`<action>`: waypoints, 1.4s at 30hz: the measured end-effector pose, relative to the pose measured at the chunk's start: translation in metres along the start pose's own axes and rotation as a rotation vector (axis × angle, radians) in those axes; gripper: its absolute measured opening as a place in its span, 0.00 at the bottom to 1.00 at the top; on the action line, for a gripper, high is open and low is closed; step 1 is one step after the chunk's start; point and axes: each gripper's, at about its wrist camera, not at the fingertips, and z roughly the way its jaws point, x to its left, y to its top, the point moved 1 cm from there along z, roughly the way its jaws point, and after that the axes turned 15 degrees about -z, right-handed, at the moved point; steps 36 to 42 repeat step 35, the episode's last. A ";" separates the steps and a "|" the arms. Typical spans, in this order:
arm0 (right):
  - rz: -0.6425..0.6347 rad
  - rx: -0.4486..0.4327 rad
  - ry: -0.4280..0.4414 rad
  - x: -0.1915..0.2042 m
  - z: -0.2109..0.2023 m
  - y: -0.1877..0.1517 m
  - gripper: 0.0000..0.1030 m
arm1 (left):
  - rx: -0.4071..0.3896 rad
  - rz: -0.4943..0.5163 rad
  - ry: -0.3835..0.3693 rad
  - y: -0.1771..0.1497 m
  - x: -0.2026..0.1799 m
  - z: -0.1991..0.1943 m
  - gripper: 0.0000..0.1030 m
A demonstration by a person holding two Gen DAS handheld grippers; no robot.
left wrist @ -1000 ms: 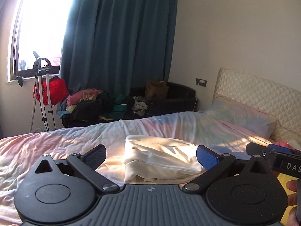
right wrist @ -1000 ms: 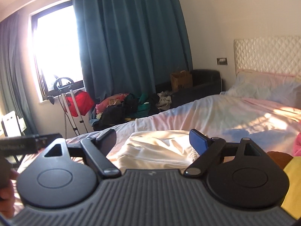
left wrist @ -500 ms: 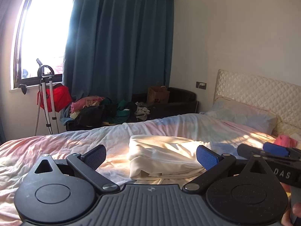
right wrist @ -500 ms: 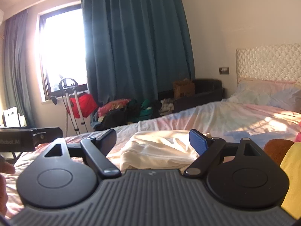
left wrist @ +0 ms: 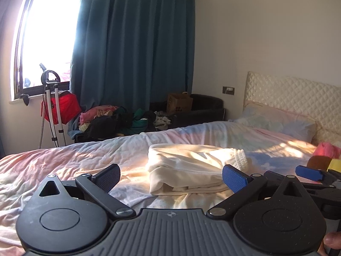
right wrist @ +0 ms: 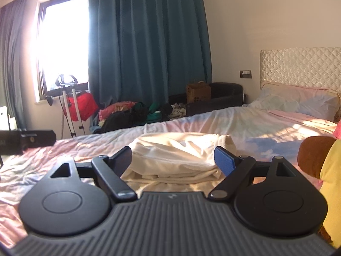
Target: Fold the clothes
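Your left gripper (left wrist: 171, 177) hangs above the bed (left wrist: 64, 166) with its jaws spread wide and nothing between the pads; the folded cream garment (left wrist: 191, 170) lies on the sheet just ahead of it, a little toward its right finger, whose blue pad overlaps the cloth's near right corner in the picture, though you cannot tell from here whether pad and cloth touch. Your right gripper (right wrist: 173, 157) is likewise wide apart and empty; the same cream garment (right wrist: 179, 155) sits squarely ahead of it, framed between the two fingers, its stacked layered edge facing the claw. Past the right finger of your left claw the blue-padded tip of your right gripper (left wrist: 310, 173) shows low over the sheet; past the left finger of your right claw the dark body of the left gripper (right wrist: 27, 138) juts in from the edge.

To the right of your right claw, close by, lie a brown item (right wrist: 313, 155) and a yellow one (right wrist: 332, 177); a pink item (left wrist: 328, 149) lies beyond them toward the pillow (right wrist: 298, 104) and the quilted headboard (right wrist: 298, 66). Well ahead of both claws, beyond the far edge of the bed, a heap of clothes (left wrist: 110, 121) sits under the teal curtain (left wrist: 136, 53); a cardboard box (left wrist: 180, 104) stands to its right, a white stand with a red bag (left wrist: 61, 108) to its left beneath the bright window (left wrist: 49, 34).
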 end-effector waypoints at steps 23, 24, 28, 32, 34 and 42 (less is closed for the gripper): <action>-0.012 0.013 -0.016 0.011 0.005 -0.009 0.83 | 0.001 0.027 0.000 -0.019 0.016 0.004 0.99; -0.011 0.013 -0.017 0.011 0.005 -0.009 0.83 | 0.001 0.029 0.000 -0.020 0.016 0.003 0.99; -0.006 0.015 -0.019 0.011 0.005 -0.009 0.83 | 0.004 0.025 0.004 -0.020 0.017 0.002 0.99; -0.002 0.016 -0.022 0.010 0.005 -0.009 0.83 | 0.007 0.017 0.005 -0.021 0.019 0.001 1.00; 0.000 0.017 -0.023 0.010 0.005 -0.009 0.83 | 0.012 0.025 0.009 -0.023 0.019 0.001 1.00; 0.002 0.017 -0.024 0.010 0.005 -0.009 0.83 | 0.013 0.028 0.012 -0.023 0.018 0.002 1.00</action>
